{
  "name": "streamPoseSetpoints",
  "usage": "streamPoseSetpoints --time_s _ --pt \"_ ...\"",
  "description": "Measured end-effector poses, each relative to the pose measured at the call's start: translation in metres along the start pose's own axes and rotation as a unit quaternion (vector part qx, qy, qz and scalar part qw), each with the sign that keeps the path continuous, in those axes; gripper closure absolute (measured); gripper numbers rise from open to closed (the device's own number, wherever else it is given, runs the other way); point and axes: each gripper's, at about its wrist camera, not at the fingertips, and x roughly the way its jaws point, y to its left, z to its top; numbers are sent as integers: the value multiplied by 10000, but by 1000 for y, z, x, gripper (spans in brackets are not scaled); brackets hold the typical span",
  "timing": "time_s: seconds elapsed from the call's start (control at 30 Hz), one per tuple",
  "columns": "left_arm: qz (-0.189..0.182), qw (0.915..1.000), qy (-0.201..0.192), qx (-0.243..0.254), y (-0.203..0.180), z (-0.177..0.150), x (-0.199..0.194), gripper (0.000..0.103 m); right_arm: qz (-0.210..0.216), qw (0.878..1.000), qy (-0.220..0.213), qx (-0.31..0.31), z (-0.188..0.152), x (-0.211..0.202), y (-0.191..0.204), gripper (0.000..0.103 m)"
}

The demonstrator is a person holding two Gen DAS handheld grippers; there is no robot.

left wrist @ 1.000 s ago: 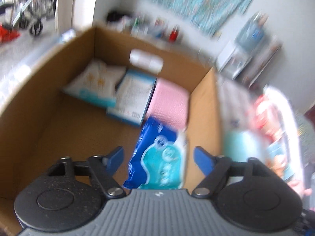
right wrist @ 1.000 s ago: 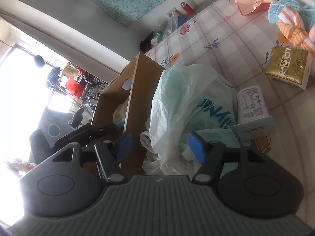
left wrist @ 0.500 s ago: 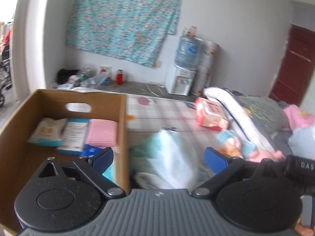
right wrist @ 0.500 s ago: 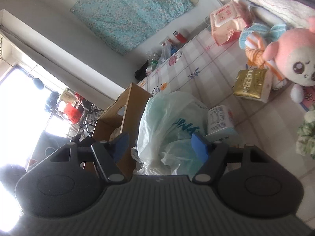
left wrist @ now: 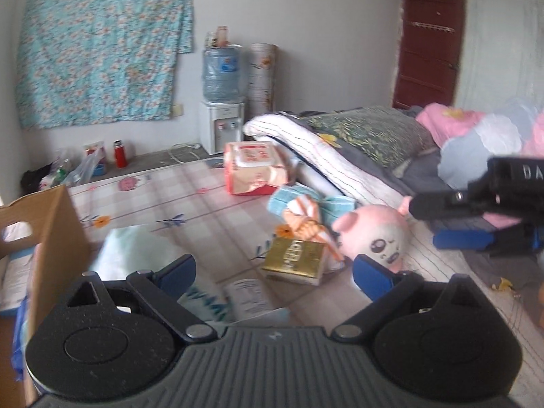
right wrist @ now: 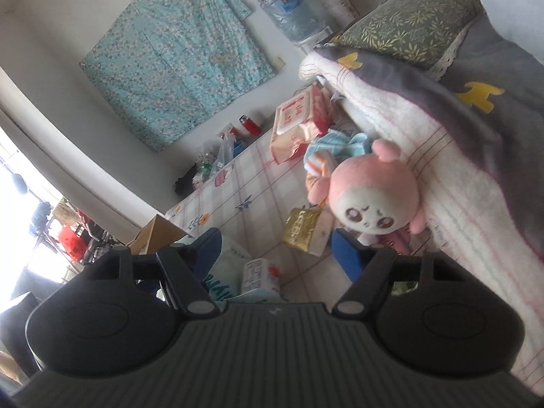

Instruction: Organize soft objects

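Both grippers hang over a checked floor mat [left wrist: 190,183] strewn with soft things. The left gripper [left wrist: 272,273] has its blue-padded jaws spread about as wide as they go, with nothing between them; the view past them falls on a gold tissue pack [left wrist: 294,260] lying near the middle of the mat, just beside a pink plush doll [left wrist: 377,238] whose face looks up from the mat's right edge, against the rolled striped quilt [left wrist: 306,142]. Behind the gold pack lies a knotted bundle of blue and orange striped cloth [left wrist: 306,207], touching the doll, and further back, toward the mat's far edge, sits a pink pack of wet wipes [left wrist: 255,166]. At the mat's left edge stands a cardboard box [left wrist: 57,224] with a cut-out handle, and beside it a pale green plastic bag [left wrist: 129,248] with a white printed tub [left wrist: 250,297] lying next to it at the near edge. The right gripper [right wrist: 275,248], also seen side-on at the right of the left wrist view, has its jaws partly apart and holds nothing; the tub and the bag show below the gap, the gold pack and the doll just past its right finger [right wrist: 346,253].
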Motion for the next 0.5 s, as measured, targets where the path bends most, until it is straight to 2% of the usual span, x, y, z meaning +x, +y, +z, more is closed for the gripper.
streamPoseSetpoints --time_s 0.3,0.5 --pt "-373 9965 69 751 -46 -1 51 4 -575 9980 -199 -176 46 5 -32 31" --pt "-606 9945 74 850 -58 2 75 4 -753 9961 -458 -70 70 16 -55 36"
